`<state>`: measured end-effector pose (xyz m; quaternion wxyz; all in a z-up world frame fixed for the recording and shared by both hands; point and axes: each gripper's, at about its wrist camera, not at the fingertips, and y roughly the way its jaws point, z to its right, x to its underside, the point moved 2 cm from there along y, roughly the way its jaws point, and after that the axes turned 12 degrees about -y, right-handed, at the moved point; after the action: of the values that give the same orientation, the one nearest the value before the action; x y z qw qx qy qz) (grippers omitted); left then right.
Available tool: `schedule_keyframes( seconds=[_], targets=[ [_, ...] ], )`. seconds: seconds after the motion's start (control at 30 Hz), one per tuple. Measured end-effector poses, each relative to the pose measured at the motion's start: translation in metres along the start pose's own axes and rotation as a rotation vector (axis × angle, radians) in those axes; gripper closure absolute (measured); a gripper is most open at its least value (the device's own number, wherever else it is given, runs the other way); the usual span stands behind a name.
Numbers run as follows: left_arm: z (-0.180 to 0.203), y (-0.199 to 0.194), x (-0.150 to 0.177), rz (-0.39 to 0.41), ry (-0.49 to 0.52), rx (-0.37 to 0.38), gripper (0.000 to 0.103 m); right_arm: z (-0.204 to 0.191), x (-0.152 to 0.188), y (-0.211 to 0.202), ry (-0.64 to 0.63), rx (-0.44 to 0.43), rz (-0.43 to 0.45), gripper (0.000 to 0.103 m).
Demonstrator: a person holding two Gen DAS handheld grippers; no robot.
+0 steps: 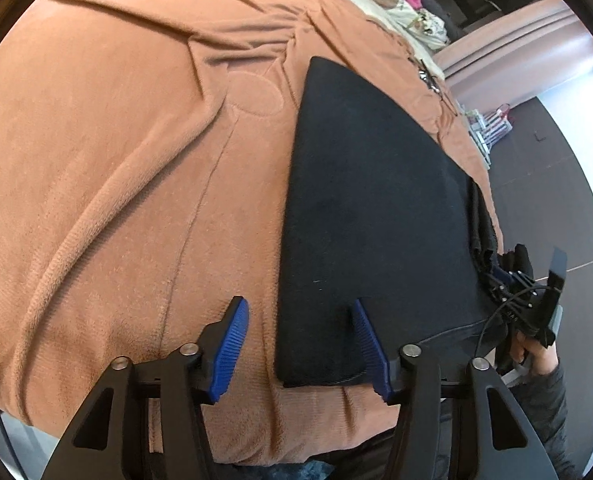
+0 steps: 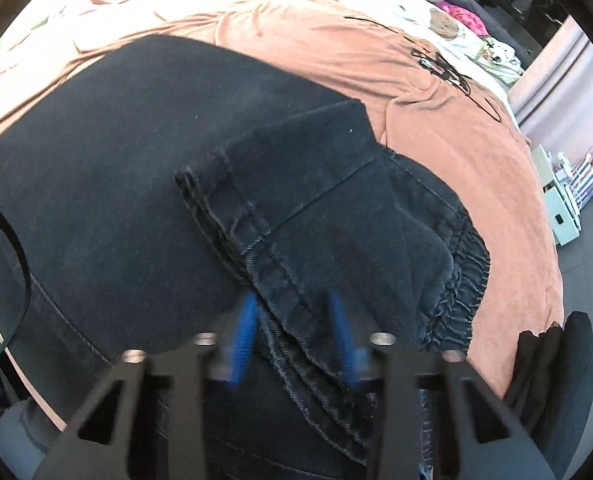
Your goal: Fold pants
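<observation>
While the black denim pants [image 2: 144,168] lie spread on the bed covered with an orange-brown fleece blanket [image 1: 116,160], both tongs are near the cloth but neither one seems to press it. The left tongs [image 1: 300,344] stand wide, with one blue ribbed finger over the blanket and the other over the near corner of the folded black panel, so the edge of the pants lies between them; I judge this placement is for taking that edge. The right tongs [image 2: 292,336] are blurred, also apart, and the hem ends of the legs [image 2: 256,232] lie between the fingers, beside the gathered elastic waistband [image 2: 456,272]. The hems lie on the waist part, so one fold across looks already made. A grip at both ends would probably keep the layers aligned for the next fold.
</observation>
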<state>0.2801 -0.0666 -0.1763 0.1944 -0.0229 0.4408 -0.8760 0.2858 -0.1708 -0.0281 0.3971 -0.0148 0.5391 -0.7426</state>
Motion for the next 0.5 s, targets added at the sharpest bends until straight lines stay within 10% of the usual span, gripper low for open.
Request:
schedule_keyframes(
  seconds=[0.17,0.5],
  targets=[
    [-0.002,0.005,0.0,-0.033,-0.008,0.018,0.075,0.009,-0.001,-0.006,0.049,0.027,0.026,0.089],
    [-0.005,0.001,0.002,-0.03,-0.02,0.041,0.082,0.068,0.012,-0.02,0.287,0.045,0.091,0.096]
  ],
)
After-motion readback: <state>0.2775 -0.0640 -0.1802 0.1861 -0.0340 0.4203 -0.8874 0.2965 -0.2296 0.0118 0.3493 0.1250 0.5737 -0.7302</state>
